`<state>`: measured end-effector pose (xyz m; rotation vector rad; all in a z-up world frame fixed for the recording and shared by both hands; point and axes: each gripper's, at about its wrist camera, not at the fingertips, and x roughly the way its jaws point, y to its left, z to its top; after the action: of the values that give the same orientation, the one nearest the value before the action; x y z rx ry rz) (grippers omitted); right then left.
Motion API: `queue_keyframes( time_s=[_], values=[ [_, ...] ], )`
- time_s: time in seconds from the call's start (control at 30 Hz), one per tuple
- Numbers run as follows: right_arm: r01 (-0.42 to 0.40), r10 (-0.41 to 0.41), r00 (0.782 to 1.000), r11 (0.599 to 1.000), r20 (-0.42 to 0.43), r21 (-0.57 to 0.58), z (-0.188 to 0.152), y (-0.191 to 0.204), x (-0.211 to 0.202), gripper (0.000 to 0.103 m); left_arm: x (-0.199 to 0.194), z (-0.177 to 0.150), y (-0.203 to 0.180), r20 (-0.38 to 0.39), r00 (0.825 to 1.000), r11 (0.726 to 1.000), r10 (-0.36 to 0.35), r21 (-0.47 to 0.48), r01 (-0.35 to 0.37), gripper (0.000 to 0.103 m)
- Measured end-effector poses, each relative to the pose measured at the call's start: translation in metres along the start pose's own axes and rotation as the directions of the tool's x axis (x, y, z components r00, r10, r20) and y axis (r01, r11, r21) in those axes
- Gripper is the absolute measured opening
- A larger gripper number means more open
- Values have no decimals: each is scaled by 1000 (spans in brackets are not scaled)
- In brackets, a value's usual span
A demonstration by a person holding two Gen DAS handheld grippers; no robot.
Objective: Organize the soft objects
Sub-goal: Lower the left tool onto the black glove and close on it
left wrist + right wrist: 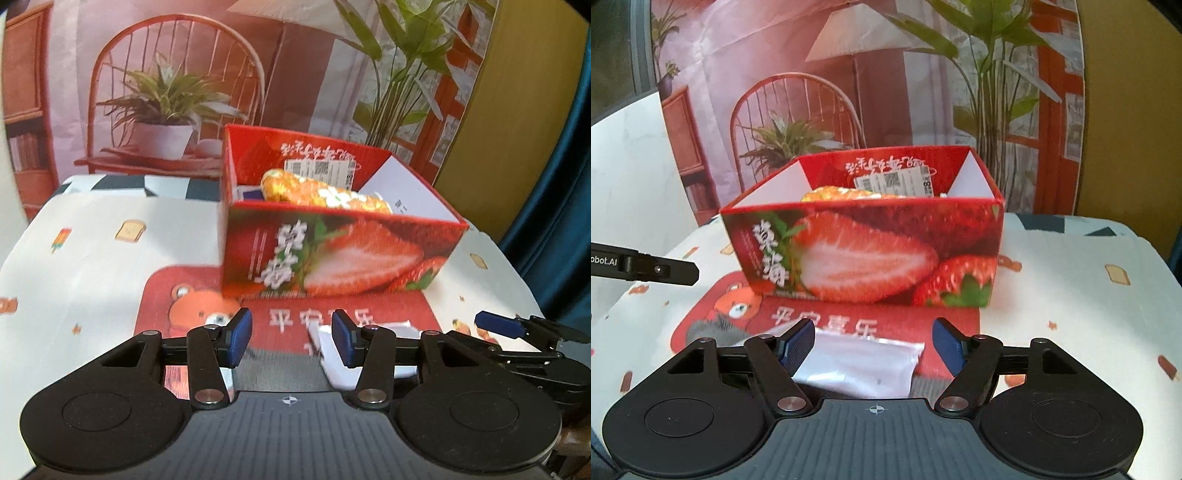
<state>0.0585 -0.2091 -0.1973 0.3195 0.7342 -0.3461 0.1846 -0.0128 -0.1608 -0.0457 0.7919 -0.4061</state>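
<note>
Between the right tongs [873,345], whose jaws stand wide and grip nothing, a white plastic pouch [858,363] lies flat on the red bear mat [738,314], just in front of the strawberry box [871,251]. I judge a thin, slippery pouch may slide or crumple out of a shallow pinch, or the mat may get nipped along with it. The left tongs [291,338] hang half open and empty, the pouch under their right pad. An orange flowered packet [317,192] already sits in the box.
</note>
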Motion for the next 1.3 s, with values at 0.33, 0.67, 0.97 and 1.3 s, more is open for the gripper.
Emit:
queue_keyframes(
  time_s=[0.33,0.67,0.97,1.3],
  values=[
    [-13,12,1000,1000,-26,-24,-27,7,-12,67,-3,-40,11,-59,998,998,-18,-63,15,49],
    [-7,6,997,1000,-79,-6,-47,4,-7,66,12,-68,16,-134,990,993,-42,-115,27,49],
    [-21,23,991,1000,-130,12,-59,3,-2,66,15,-70,28,-140,990,986,-15,-169,-9,49],
    [-31,47,984,995,-172,95,-65,-6,7,70,24,-76,34,-160,985,972,-59,-234,20,59]
  ],
)
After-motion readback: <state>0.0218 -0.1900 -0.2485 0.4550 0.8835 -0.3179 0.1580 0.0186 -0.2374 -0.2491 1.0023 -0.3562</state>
